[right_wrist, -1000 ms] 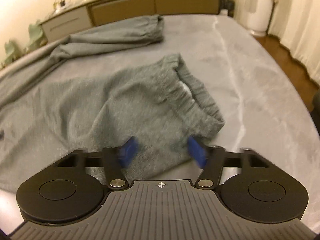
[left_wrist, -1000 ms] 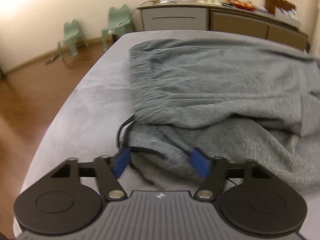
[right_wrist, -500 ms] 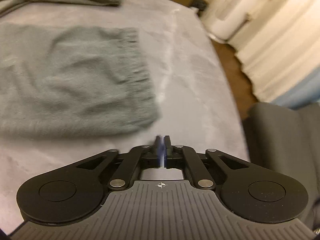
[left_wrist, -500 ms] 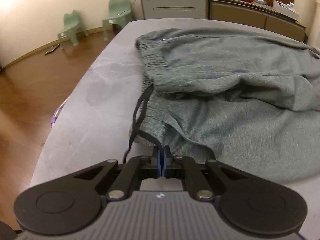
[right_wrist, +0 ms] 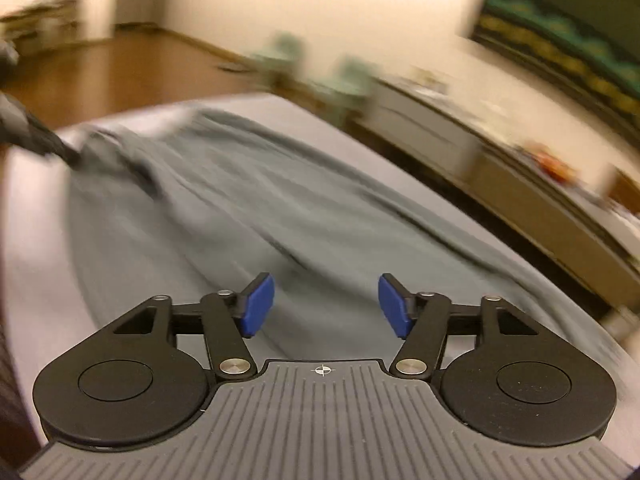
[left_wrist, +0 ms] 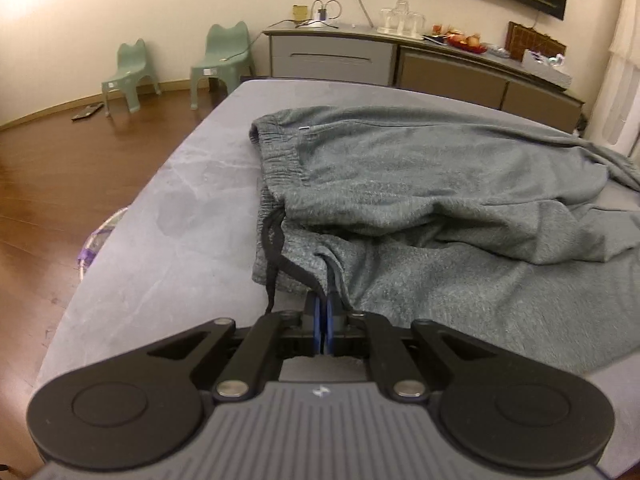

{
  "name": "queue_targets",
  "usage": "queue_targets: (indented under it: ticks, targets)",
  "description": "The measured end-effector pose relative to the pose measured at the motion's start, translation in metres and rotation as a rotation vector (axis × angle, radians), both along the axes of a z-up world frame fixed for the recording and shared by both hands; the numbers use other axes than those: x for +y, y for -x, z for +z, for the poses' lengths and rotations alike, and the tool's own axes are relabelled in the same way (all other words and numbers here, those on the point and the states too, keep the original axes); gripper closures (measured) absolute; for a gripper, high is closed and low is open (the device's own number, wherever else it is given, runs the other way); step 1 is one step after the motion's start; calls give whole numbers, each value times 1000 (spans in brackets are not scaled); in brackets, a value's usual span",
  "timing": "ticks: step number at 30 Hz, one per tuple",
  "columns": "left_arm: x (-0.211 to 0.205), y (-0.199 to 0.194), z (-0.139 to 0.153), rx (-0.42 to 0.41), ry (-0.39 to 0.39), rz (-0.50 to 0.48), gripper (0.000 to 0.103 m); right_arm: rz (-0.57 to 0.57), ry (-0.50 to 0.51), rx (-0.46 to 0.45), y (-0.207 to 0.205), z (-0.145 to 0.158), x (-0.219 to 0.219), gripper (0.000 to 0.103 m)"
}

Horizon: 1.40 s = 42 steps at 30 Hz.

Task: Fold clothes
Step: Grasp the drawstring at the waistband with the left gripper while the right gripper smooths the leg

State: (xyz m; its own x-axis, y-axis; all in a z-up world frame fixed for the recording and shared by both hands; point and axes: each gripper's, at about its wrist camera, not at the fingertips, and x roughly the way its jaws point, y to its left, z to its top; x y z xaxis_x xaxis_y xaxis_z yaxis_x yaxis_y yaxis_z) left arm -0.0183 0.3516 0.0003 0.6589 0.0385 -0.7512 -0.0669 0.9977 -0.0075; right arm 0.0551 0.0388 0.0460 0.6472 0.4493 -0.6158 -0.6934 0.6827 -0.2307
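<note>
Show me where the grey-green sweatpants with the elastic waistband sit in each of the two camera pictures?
Left wrist view: the grey-green sweatpants fill the centre and right, waistband towards the left, drawstring end running to the shut left gripper.
Right wrist view: blurred, they stretch diagonally from upper left to lower right, beyond the opening right gripper.
Shared landmark: the two pale green plastic stools.

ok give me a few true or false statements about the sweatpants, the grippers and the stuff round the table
1. The left gripper is shut on the waistband corner of the grey sweatpants. True.
2. The right gripper holds a trouser leg. False: its jaws are opening with nothing between them.
3. A black drawstring hangs out at the waistband. True.
4. The sweatpants lie on the wooden floor. False: they lie on the grey table.
5. Two green stools stand by the wall. True.
</note>
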Motion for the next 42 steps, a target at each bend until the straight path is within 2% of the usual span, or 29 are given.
queue_targets:
  ticks: [5,8,11,12,13,14,15,16,19,22,24,25,26,28,31,33,34,36,40,42]
  targets:
    - [11,1,-8,-4,45,-29,100,99,-38,104,-60,8,153,24]
    - [18,0,-7,-27,90,-44,100,137,1,178,-84,-11,245,18]
    - [23,4,-10,-48,116,-67,100,166,67,224,-91,-42,318,19]
    - [26,6,-11,-51,125,-75,100,161,114,234,-93,-54,331,20]
    - [29,8,-13,-52,134,-82,100,155,161,245,-97,-66,343,37]
    - [32,10,-16,-51,142,-88,100,137,212,261,-103,-77,350,76]
    - [37,12,-19,-48,151,-91,100,120,259,275,-109,-86,357,88]
    - [41,13,-22,-46,161,-95,100,110,258,263,-115,-84,356,103]
    - [51,16,-27,-40,178,-114,100,88,238,212,-131,-71,352,103]
    - [53,14,-29,-43,163,-122,100,51,222,154,-150,-56,351,103]
    - [53,12,-29,-46,155,-125,100,29,175,167,-157,-44,352,101]
    - [51,11,-29,-50,150,-130,100,41,151,204,-150,-44,354,86]
    - [49,10,-28,-54,144,-135,100,55,130,242,-143,-43,356,62]
    - [42,11,-27,-64,136,-141,100,134,143,318,-118,-58,361,32]
    - [40,14,-26,-77,138,-143,100,178,224,327,-85,-84,360,40]
    - [42,16,-27,-75,144,-139,100,164,248,301,-80,-89,352,54]
    - [43,16,-28,-73,148,-136,100,152,251,290,-80,-89,347,70]
    - [43,16,-28,-64,146,-129,100,133,260,256,-82,-86,340,73]
    - [40,13,-31,-39,126,-109,100,99,294,152,-87,-75,337,88]
    - [39,13,-33,-28,116,-103,100,64,305,100,-97,-67,343,90]
